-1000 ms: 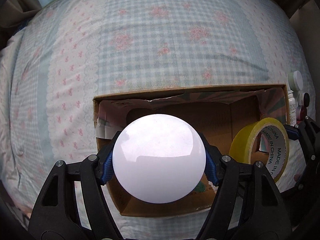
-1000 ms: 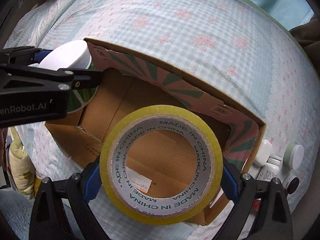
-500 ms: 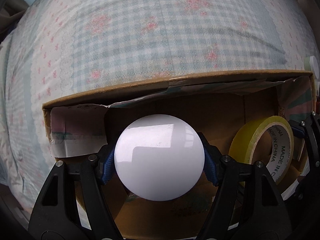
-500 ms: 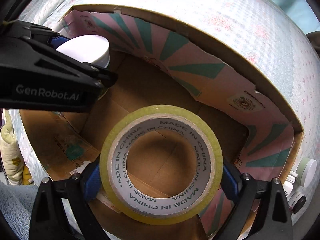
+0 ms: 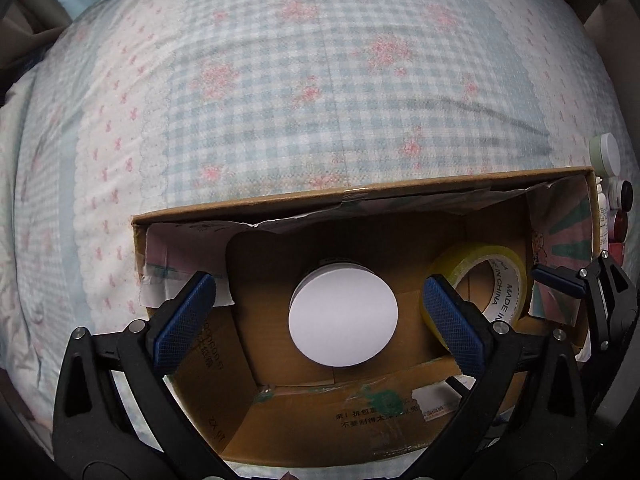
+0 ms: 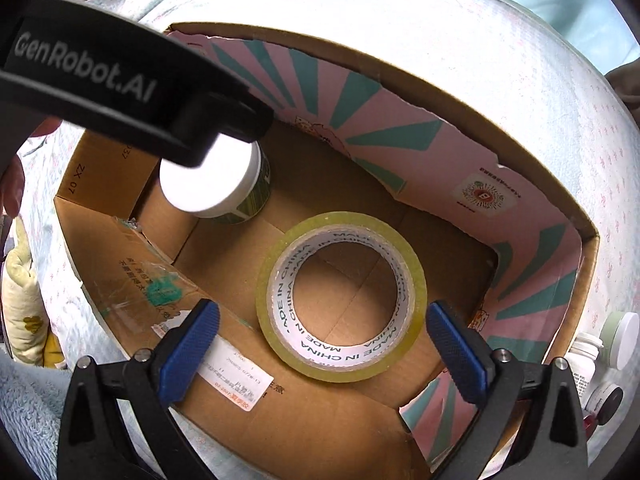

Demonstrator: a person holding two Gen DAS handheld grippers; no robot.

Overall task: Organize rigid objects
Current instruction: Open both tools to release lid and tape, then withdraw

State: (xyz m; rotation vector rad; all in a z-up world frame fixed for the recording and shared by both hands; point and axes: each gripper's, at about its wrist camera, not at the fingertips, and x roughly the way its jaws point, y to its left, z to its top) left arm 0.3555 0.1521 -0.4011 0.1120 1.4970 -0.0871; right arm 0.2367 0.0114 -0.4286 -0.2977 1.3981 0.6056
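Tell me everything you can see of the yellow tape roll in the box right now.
The yellow roll of clear packing tape lies flat on the brown floor of the open cardboard box, its hole facing up. Its white inner core is printed "MADE IN CHINA" all round. It looks intact. Nothing grips it: the right claw is opening, its blue pads clear on either side. It sits apart from the white-lidded round jar, towards the box's pink-and-teal printed side.

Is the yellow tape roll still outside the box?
No, the yellow tape roll lies flat on the floor of the cardboard box.
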